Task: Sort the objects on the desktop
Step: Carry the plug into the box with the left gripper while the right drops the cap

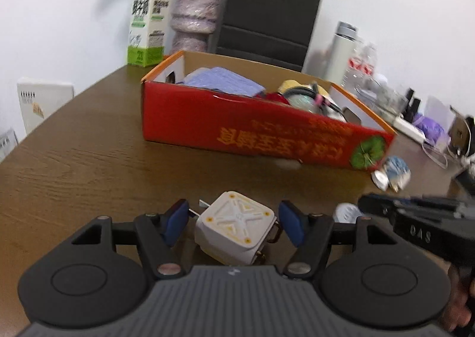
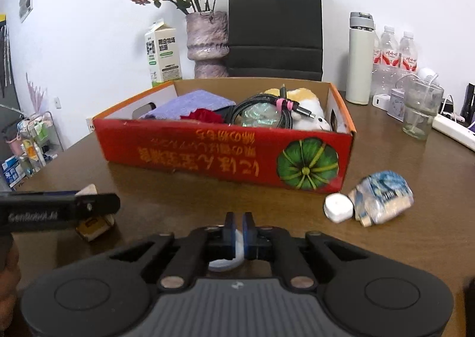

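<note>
Desk (image 2: 400, 247): brown wood-grain, flat, matte. Red cardboard box (image 2: 207, 152), rectangular, printed pumpkin on its front wall, sits at 12 o'clock from both grippers. It already holds a purple cloth (image 2: 190, 105), a braided black cable (image 2: 267, 105), a plush toy (image 2: 308, 105) and something red, so sorting looks partly done.

Left on the desk, by my read: 4 items. Crumpled blue-white wrapper (image 2: 383, 200), shiny film, at 2 o'clock from the right gripper; small white rounded case (image 2: 338, 207) touching its left side.

Left gripper (image 1: 234, 221): jaws part open, straddling the white square plug adapter (image 1: 236, 230), hard plastic with a raised X pattern and metal prongs; pads not pressing on it.

Right gripper (image 2: 238, 231): jaws nearly closed, pinching a thin white rounded piece (image 2: 237, 243); cannot tell what it is.

Next call: left closes, both carry to the box.
</note>
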Action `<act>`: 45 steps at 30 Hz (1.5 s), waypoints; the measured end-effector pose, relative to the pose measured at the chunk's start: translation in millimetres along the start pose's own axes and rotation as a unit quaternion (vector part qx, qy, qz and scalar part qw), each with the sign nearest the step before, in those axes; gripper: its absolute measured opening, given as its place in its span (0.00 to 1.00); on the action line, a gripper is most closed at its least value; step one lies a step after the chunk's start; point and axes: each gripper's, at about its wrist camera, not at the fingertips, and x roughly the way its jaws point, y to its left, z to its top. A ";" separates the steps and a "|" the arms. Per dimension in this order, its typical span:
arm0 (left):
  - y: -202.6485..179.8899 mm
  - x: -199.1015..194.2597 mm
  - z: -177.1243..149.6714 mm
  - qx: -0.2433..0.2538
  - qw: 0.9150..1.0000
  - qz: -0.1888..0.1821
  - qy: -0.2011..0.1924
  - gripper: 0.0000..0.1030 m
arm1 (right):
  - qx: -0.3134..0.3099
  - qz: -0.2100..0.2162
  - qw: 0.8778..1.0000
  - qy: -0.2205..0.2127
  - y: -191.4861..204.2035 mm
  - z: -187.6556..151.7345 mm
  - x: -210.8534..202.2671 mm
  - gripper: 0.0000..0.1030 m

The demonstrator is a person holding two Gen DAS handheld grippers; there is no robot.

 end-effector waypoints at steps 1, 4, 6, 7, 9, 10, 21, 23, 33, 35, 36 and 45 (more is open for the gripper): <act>-3.4 -2.5 -2.6 0.008 1.000 0.002 0.000 0.67 | -0.002 -0.002 1.000 -0.002 -0.1 -1.3 -2.9 0.09; -10.1 -9.9 -8.8 0.031 0.999 -0.006 -0.003 0.68 | 0.012 0.005 1.000 -0.003 -1.6 -3.3 -8.9 0.44; -10.6 -15.1 -10.4 0.033 0.999 -0.009 0.000 0.73 | 0.014 0.021 1.000 -0.005 0.3 -5.8 -12.9 0.46; -10.1 -17.7 -11.0 0.030 0.999 -0.012 0.000 0.75 | 0.013 0.028 1.000 -0.004 1.6 -7.3 -14.3 0.46; -10.7 -24.6 -14.7 0.030 0.999 -0.021 0.000 0.79 | 0.011 0.039 0.999 -0.002 5.1 -9.7 -15.6 0.46; -11.7 -26.0 -15.9 0.033 0.999 -0.023 0.004 0.79 | 0.008 0.040 0.999 0.000 6.9 -10.5 -14.4 0.46; 2.3 -19.6 -14.3 0.049 0.998 -0.036 0.022 0.61 | 0.001 0.033 0.999 0.014 12.9 -13.2 -3.2 0.37; 10.7 -22.4 -13.6 0.038 0.999 -0.017 0.023 0.61 | 0.005 0.032 0.999 0.014 10.7 -13.7 -4.2 0.37; -6.2 -10.4 -13.1 -0.035 0.998 0.044 0.012 0.79 | 0.001 0.033 0.999 0.013 12.3 -12.7 -2.2 0.37; -5.2 -5.3 -11.3 -0.034 0.997 0.065 0.007 0.73 | 0.004 0.032 0.999 0.012 10.6 -13.7 -3.3 0.37; -4.6 -3.7 -9.8 -0.035 0.997 0.070 0.006 0.64 | 0.007 0.030 0.999 0.011 9.2 -14.0 -3.6 0.37; -11.9 -14.5 -2.8 -0.011 1.000 0.019 -0.001 0.51 | 0.008 0.024 1.000 -0.005 9.2 -13.1 -11.2 0.37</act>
